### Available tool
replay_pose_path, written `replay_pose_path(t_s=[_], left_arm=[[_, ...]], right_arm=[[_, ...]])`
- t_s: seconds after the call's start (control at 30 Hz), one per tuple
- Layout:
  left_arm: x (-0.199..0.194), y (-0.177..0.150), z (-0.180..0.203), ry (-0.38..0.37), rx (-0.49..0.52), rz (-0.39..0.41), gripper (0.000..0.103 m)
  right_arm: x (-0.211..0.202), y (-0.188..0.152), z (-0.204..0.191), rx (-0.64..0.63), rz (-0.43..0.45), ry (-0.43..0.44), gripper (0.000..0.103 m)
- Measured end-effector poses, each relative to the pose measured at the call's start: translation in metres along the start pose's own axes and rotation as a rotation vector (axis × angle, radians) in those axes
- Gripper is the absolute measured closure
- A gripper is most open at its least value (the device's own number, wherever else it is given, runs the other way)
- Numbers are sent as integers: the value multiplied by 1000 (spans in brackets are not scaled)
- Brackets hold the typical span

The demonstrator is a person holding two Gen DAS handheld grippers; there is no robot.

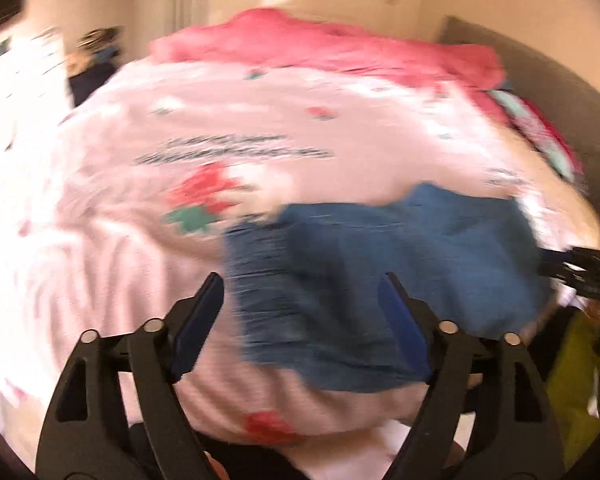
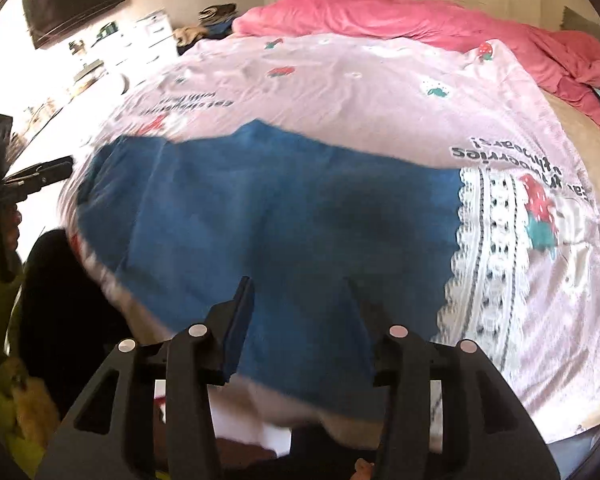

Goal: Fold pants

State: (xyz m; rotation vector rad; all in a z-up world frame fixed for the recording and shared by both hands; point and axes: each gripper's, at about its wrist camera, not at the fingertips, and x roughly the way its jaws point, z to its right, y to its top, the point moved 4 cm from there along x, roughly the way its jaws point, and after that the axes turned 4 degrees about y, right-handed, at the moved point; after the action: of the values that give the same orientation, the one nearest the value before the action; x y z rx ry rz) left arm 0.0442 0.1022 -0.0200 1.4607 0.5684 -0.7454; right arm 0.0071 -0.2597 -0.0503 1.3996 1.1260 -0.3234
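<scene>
While the blue pants (image 2: 260,216) lie flat on the pink bedsheet (image 2: 340,92) of the bed, I see both of my grippers above their near edge. My left hand-held gripper (image 1: 300,292) is released wide with nothing gripped, and my right hand-held gripper (image 2: 300,296) is also released, its fingers not pressing the cloth

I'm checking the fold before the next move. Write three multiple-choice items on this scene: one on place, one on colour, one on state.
1. Where do the pants lie?
A. on the floor
B. on the pink printed sheet
C. in a drawer

2. What colour are the pants?
A. blue
B. black
C. green

3. How is the left gripper?
A. shut on the pants
B. shut on the sheet
C. open, holding nothing

Answers: 1 B, the sheet shows all around them. 2 A, plain blue cloth. 3 C, its fingers stand wide apart above the cloth.
</scene>
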Motion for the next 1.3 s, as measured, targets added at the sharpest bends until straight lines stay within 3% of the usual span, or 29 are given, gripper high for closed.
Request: replay_pose_path(t_s=[0.07, 0.17, 0.2, 0.23, 0.4, 0.47, 0.53, 0.6, 0.67, 0.8, 0.9, 1.0, 1.17, 1.3], left_arm=[[11, -3, -8, 7, -27, -32, 29], [31, -10, -7, -17, -70, -79, 29], [37, -12, -6, -29, -81, -88, 38], [42, -11, -3, -37, -80, -91, 62], [36, -3, -7, 27, -35, -49, 71], [37, -5, -22, 92, -24, -54, 71], [46, -10, -29, 33, -76, -108, 70], [49, -12, -30, 32, -81, -118, 64], [39, -9, -33, 41, -98, -102, 54], [-7, 15, -39, 95, -89, 25, 49], [-14, 39, -17, 28, -41, 81, 47], [5, 62, 20, -85, 3, 66, 47], [60, 91, 100, -294, 75, -27, 47], [105, 93, 141, -359, 130, -119, 47]], right_arm=[[11, 4, 2, 24, 0, 5, 50], [24, 0, 7, 57, -29, -3, 50], [24, 0, 12, 69, -33, -6, 50], [26, -2, 15, 82, -41, -7, 50], [30, -9, 19, 115, -59, -10, 50], [30, -11, 18, 109, -65, -20, 46], [31, -14, 16, 113, -72, -7, 38], [34, -16, 15, 107, -82, -16, 38], [35, -15, 15, 107, -85, -18, 38], [14, -12, 19, 115, -36, 5, 38], [-19, 1, 39, 163, 82, -5, 38], [-38, 16, 74, 238, 158, -61, 38], [-36, 35, 144, 371, 168, -112, 40], [-16, 45, 176, 428, 145, -88, 53]])
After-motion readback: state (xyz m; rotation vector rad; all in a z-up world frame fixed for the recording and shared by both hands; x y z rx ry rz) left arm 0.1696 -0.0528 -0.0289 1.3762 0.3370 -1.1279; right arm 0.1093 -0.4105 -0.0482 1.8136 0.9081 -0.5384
